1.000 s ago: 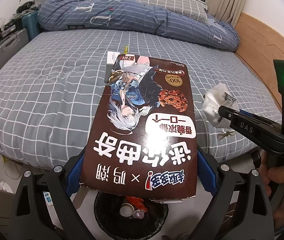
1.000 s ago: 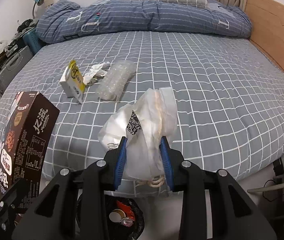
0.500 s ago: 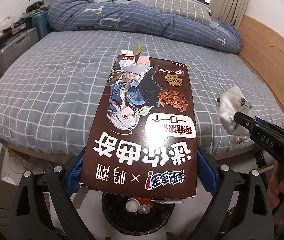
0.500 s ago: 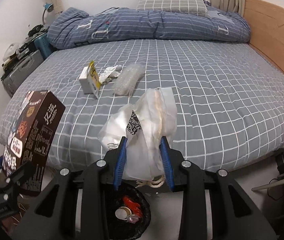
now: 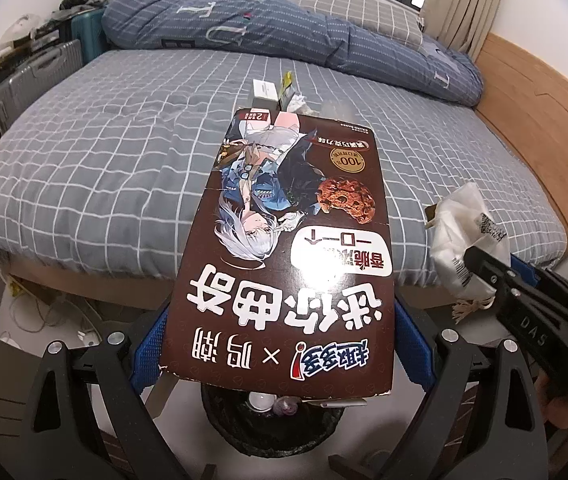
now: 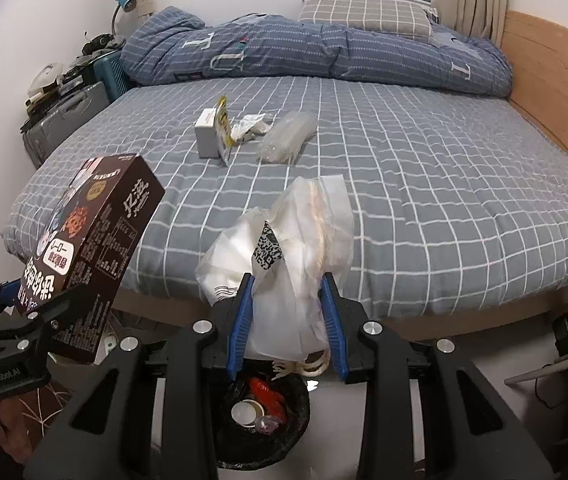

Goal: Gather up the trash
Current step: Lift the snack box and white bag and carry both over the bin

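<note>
Left wrist view: the left gripper (image 5: 277, 344) has its jaws clamped on a brown cookie box (image 5: 284, 248), blue pads pressed to the box's two long sides. The box lies flat along the fingers, its printed face up, and it covers the middle of the picture from 6 o'clock toward 12. Under its near end, at 6 o'clock, stands a black trash bin (image 5: 271, 424) with a bag liner on the floor; a few bits of rubbish show inside. At 3 o'clock the right gripper (image 5: 496, 276) holds a crumpled white plastic bag (image 5: 464, 240).

In the right wrist view, the right gripper (image 6: 288, 320) has its jaws closed on the white plastic bag (image 6: 296, 264), which bulges up between the blue pads and bears a square printed code; a frayed string hangs from its lower end. The trash bin (image 6: 263, 412) sits directly below, at 6 o'clock, holding a red scrap and a round lid. At 9 o'clock the left gripper (image 6: 43, 304) carries the cookie box (image 6: 95, 248), tilted.

Both grippers hang beyond the near edge of the bed (image 6: 404, 184). On its grey checked cover, at 12 o'clock, lie a small white carton (image 6: 208, 136), a yellow wrapper (image 6: 224, 128), crumpled tissue (image 6: 251, 126) and a clear plastic wrapper (image 6: 288, 140), close together. A blue duvet (image 6: 316, 56) is heaped at the far side.
</note>
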Tool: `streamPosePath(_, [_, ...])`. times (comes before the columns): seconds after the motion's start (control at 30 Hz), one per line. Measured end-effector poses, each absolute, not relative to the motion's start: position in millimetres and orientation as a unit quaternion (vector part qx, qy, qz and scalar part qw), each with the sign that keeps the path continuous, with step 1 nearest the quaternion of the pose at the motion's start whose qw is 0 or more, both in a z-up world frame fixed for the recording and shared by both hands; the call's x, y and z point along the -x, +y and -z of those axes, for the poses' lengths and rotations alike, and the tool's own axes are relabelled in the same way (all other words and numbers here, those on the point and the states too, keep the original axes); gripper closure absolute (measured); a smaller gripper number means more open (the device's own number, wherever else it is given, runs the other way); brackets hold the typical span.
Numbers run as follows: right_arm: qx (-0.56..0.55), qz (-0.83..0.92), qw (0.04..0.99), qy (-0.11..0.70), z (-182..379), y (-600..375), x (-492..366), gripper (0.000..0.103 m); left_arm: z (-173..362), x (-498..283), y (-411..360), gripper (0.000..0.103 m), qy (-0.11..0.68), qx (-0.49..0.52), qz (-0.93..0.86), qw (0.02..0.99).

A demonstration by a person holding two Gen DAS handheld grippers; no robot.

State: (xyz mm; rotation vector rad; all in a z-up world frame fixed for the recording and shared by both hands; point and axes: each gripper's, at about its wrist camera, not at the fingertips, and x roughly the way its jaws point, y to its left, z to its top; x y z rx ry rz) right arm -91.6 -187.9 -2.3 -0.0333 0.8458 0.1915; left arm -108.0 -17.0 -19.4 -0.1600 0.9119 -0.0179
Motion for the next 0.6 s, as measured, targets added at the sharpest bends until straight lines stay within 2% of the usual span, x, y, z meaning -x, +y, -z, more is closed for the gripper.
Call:
streamPosePath(0.3, [0.009, -0.104, 0.902, 0.419, 21, -183, 120, 0.071, 27, 132, -12, 0.013, 0.438, 0.078, 0.013, 0.896])
streamPosePath(0.6, [0.012, -0.111, 0.889, 0.445, 50, -179, 135, 0.071, 58, 149, -9, 0.013, 0.466, 0.069, 0.009, 0.882])
